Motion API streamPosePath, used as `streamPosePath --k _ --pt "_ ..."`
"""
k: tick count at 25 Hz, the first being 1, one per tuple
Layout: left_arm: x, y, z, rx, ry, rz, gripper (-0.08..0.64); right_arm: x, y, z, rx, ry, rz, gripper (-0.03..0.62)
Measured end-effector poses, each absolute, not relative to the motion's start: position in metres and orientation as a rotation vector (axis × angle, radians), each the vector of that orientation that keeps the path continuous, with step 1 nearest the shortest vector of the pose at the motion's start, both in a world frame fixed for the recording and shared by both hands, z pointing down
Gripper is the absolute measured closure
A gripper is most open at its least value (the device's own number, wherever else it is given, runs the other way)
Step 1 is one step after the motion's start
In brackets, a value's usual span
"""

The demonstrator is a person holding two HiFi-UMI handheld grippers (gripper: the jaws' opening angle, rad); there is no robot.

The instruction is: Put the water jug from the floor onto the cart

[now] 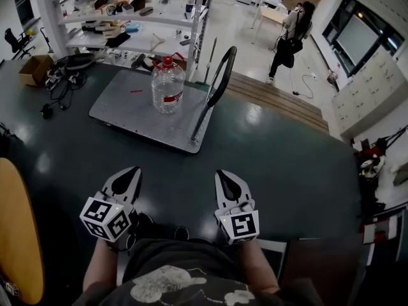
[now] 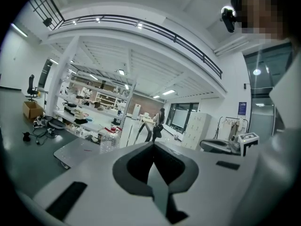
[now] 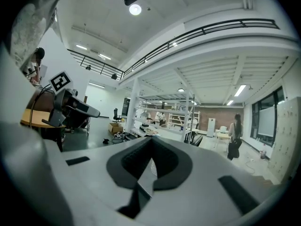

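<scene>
Water jug point(image 1: 167, 87) stands upright on the cart point(image 1: 124, 113), clear-bodied with a red cap and a red-and-white label, set toward the handle end of the grey flat deck. The cart's black looped handle point(image 1: 220, 81) rises just beside the jug on the right and leans away from it. A small red mark lies on the deck left of the jug, apart from it. The cart sits on the dark green floor point(image 1: 274, 152). I read the left gripper point(image 1: 132, 173) as clenched: in its own view the two jaws meet along a single seam with nothing between them. The right gripper point(image 1: 223, 174) reads the same, jaws pressed together and empty. Both are held low and close to my operator's body, side by side, pointing toward the cart and well apart from it and the jug. Beyond the cart, white shelving point(image 1: 127, 21) is loaded with assorted items, and a tangle of black cables point(image 1: 64, 81) lies on the floor to the left near a cardboard box point(image 1: 35, 69). A person in dark clothes point(image 1: 290, 40) stands far off on the pale floor at upper right.
</scene>
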State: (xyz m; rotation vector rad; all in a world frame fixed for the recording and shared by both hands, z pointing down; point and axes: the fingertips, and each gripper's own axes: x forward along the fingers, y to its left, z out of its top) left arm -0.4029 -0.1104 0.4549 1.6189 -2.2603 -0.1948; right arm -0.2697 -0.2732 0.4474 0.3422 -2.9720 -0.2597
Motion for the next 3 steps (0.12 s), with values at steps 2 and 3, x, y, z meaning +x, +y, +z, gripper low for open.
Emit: streamPosePath --k 2,3 --pt "-0.4026 -0.1161 0.4577 1.628 -2.242 -0.200 0.552 -0.2735 -0.2721 0.4510 0.312 -2.978 -0.273 0.603" --pt "-0.4024 -0.1191 0.4588 1.633 -2.233 -0.205 0.552 -0.2753 -0.2714 0.4532 0.294 -2.981 -0.281 0.603"
